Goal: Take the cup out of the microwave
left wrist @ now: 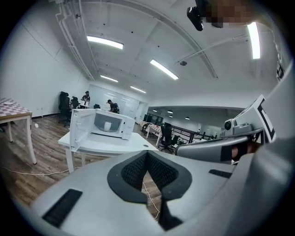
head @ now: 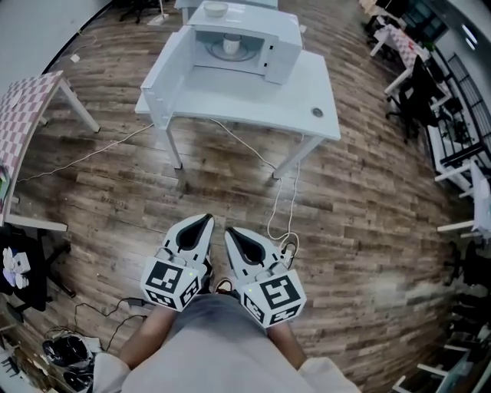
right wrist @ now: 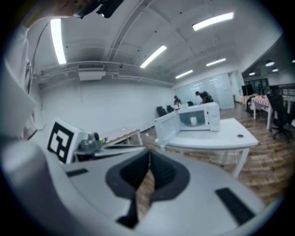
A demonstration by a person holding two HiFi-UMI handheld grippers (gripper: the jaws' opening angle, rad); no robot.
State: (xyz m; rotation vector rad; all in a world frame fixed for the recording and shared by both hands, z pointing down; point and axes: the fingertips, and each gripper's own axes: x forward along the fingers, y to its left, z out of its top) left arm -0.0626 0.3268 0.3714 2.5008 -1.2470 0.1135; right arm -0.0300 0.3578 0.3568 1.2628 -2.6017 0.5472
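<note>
A white microwave (head: 245, 38) stands on a white table (head: 299, 100) far ahead, its door (head: 165, 65) swung open to the left. Inside it stands a white cup (head: 230, 46), small and upright; it also shows in the left gripper view (left wrist: 108, 125) and the right gripper view (right wrist: 193, 121). My left gripper (head: 204, 222) and right gripper (head: 230, 232) hang side by side over the wooden floor, well short of the table. Both are shut with nothing between the jaws. The left gripper (left wrist: 146, 154) and right gripper (right wrist: 150, 156) each point toward the microwave.
A bowl (head: 215, 9) sits on top of the microwave. A cable (head: 282, 203) runs from the table down across the floor. A checkered table (head: 23, 115) stands at the left. Desks and office chairs (head: 418, 84) line the right side.
</note>
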